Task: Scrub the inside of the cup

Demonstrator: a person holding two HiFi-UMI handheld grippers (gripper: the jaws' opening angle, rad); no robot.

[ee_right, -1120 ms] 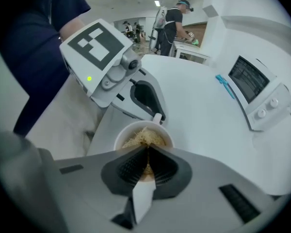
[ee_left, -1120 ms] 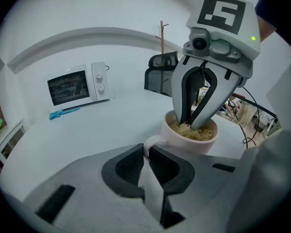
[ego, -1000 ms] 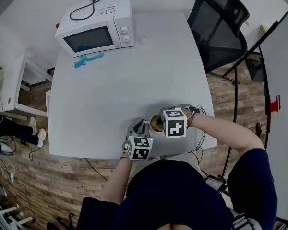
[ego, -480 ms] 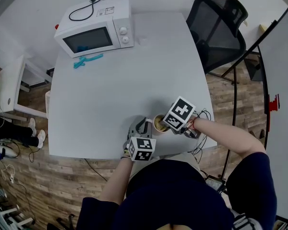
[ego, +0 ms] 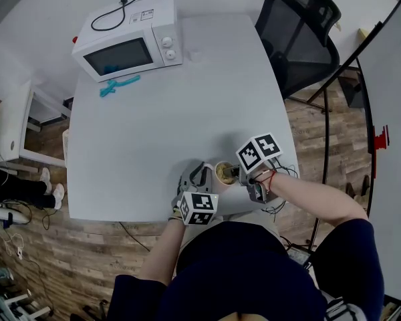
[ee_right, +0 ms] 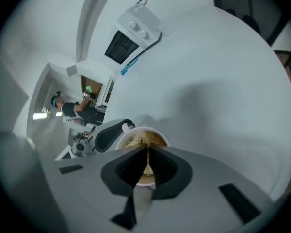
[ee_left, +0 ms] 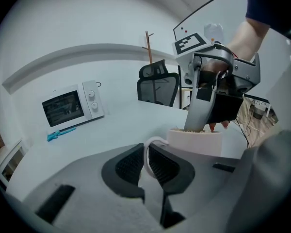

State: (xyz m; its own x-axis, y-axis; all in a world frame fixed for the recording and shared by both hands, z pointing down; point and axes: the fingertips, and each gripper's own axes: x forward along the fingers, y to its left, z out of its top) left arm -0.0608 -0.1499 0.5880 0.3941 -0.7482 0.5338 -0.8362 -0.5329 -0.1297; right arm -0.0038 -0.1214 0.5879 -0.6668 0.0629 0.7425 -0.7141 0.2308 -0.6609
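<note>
L claw [ee_left: 146, 157] pinching handle [ee_left: 153, 140] of cup [ee_left: 194, 141], upright on surface [ego: 154, 132]. R claw [ee_right: 146, 165] clamped on tan fibrous scrubber [ee_right: 140, 140], inside cup.

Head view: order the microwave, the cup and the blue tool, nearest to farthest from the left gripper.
1. cup, right at its jaws, by the near edge.
2. blue tool, well away, toward the far left.
3. microwave, just beyond the tool, at the far-left corner.

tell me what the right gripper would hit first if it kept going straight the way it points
Probably the inside of the cup: the right gripper points down into it, shut on a tan fibrous scrubber that sits inside.
</note>
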